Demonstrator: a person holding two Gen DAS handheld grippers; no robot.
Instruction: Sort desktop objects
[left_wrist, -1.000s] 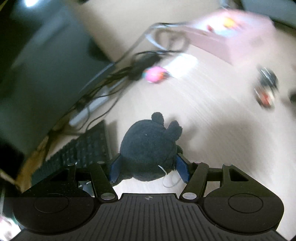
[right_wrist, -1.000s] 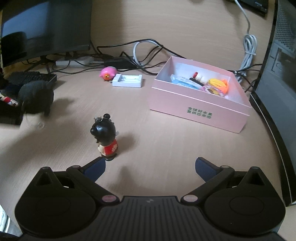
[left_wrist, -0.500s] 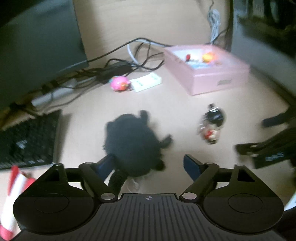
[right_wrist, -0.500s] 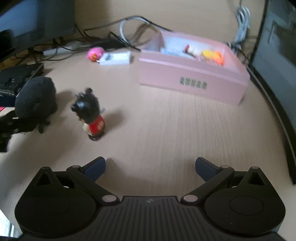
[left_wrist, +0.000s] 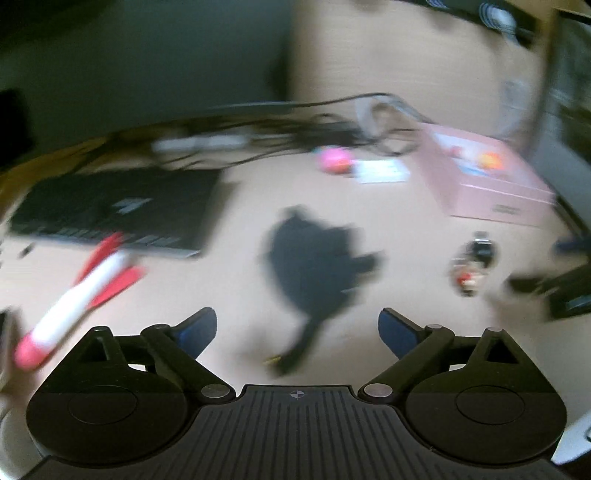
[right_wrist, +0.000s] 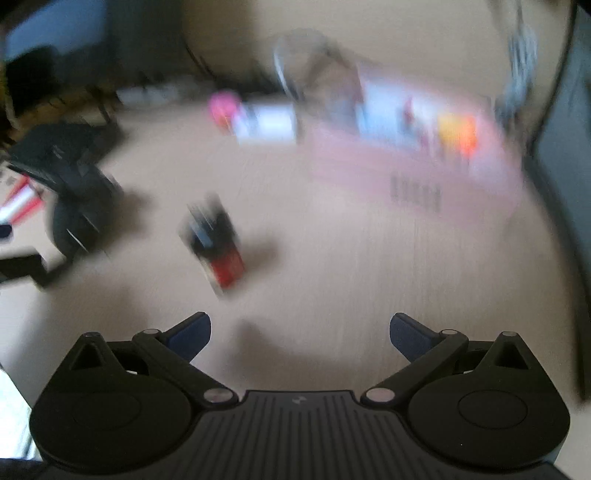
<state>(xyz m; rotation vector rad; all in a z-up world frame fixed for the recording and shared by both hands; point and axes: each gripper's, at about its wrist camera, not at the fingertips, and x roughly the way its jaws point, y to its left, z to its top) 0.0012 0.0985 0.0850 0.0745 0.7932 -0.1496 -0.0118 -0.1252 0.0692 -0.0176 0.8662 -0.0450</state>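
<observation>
Both feeds are heavily motion-blurred on my end.

Left gripper (left_wrist: 297, 326): jaws have just been opening and now stand wide. Nothing is pinched. The black plush toy (left_wrist: 314, 273) lies on the desk (left_wrist: 236, 280) beyond the tips, centre of the left wrist frame, clear of both blue pads (left_wrist: 197, 328).

Right gripper (right_wrist: 300, 332): jaws spread wide, only bare desk between them.

Small figurine (right_wrist: 216, 243) with black head and red body stands left of centre in the right wrist frame. In the left wrist frame it sits at mid right, well apart from the plush.

Pink box (left_wrist: 491, 181) is at upper right of the left wrist frame, coloured items inside. A dark row of print runs along its front wall (right_wrist: 415, 194); too smeared to read.

Pink round toy (left_wrist: 334, 160) and a white flat item (left_wrist: 382, 171) lie side by side just left of the box. Keyboard (left_wrist: 110, 210) is at mid left, with a white-and-red rocket-shaped thing (left_wrist: 79, 295) below it. No other legible writing in either frame.
</observation>
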